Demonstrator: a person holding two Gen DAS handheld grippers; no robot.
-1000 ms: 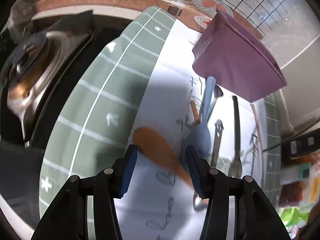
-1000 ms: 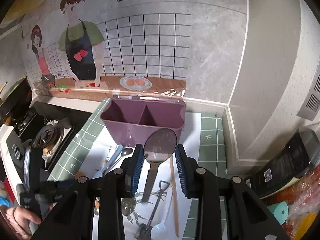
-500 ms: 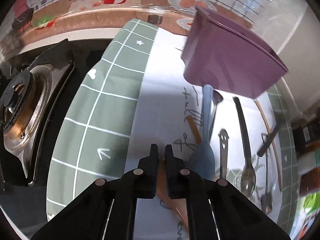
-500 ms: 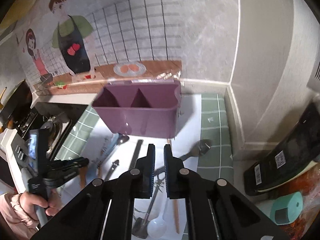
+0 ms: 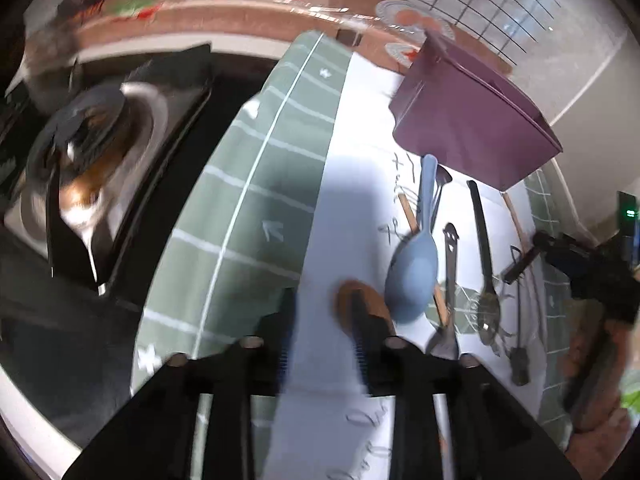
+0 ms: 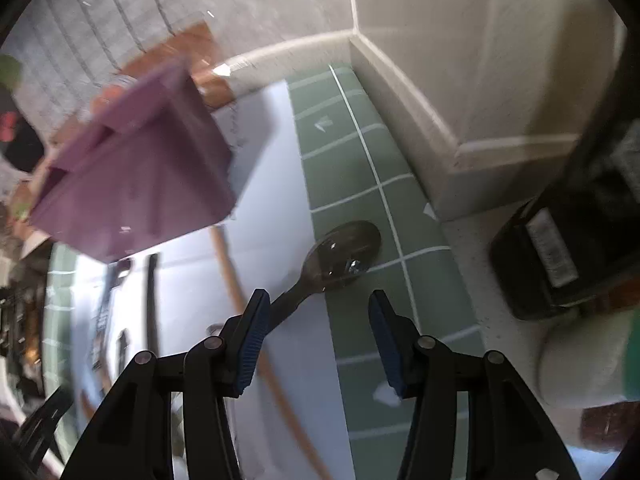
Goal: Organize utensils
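Both sets of jaws apart, nothing held; half a second ago both were pinched together. Left gripper sits beside the wooden spoon; shift right to straddle it before closing. Right gripper: steel spoon lies on the green mat, near the purple caddy; centre on its handle.

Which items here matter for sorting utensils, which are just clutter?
Job: purple caddy, blue spoon, wooden spoon, large metal spoon, chopstick, both claws, left and right, open.
Clutter: stove burner, black device, wall sticker.
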